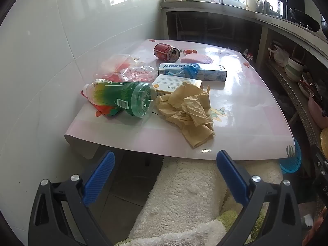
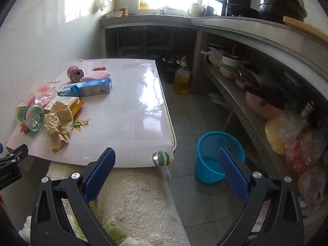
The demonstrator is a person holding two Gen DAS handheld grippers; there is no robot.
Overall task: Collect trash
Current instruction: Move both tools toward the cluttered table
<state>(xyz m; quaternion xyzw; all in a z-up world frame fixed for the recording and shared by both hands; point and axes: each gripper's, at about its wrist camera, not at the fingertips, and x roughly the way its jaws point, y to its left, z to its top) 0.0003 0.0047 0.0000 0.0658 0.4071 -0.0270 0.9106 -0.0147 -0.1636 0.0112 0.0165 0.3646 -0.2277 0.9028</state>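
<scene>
Left gripper: jaws wide apart, empty.
Right gripper: spread wide, empty.
Table: crumpled brown paper, green bottle, toothpaste box, red can.
Floor: blue basket.

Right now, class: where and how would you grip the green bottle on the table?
Grip the green bottle across its narrower middle, coming from above. It lies on its side with its wide base toward the paper, so the open jaws can likely straddle it there.

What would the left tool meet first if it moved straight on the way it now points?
Probably the crumpled brown paper near the table's front edge. The open left tool aims over that edge, though depth is hard to judge.
</scene>
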